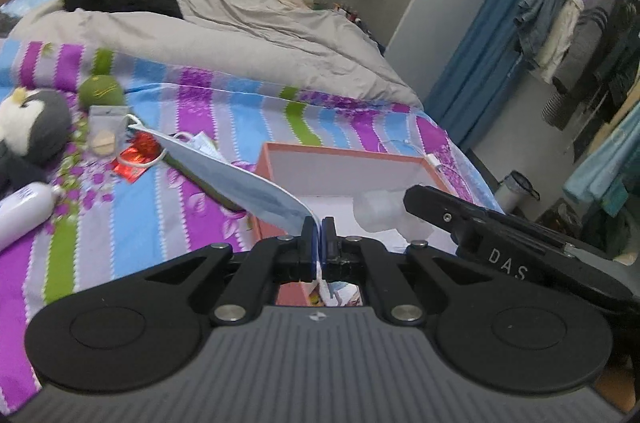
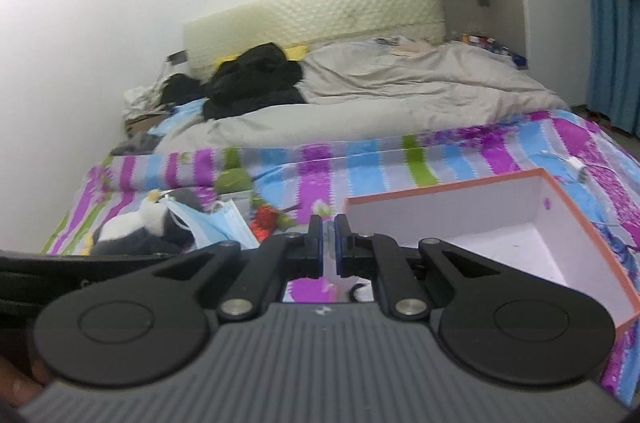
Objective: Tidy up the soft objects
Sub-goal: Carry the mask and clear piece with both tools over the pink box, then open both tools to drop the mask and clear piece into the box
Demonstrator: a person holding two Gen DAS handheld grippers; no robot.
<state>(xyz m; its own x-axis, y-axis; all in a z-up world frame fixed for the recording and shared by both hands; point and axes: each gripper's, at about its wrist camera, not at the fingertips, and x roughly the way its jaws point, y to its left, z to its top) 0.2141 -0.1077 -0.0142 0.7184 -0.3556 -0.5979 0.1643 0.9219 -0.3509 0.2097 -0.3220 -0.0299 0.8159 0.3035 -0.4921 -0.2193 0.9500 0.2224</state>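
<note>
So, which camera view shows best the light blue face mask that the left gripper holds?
The left wrist view: the light blue face mask stretches from the shut left gripper across the picture. The right wrist view shows only crumpled blue masks on the bed, not the grip.

Left gripper (image 1: 319, 223): black linkage arms, silver screws, blue pads, ribbed grey base (right gripper (image 2: 329, 221) matches, "DAS" lettered).

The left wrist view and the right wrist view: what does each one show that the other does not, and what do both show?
Only the left wrist view shows the white bottle, the clothes rack and the left gripper shut on a blue face mask.

Only the right wrist view shows the right gripper, shut with nothing visibly in it.

Both show the orange box, the penguin plush, the grey duvet and the striped sheet.
</note>
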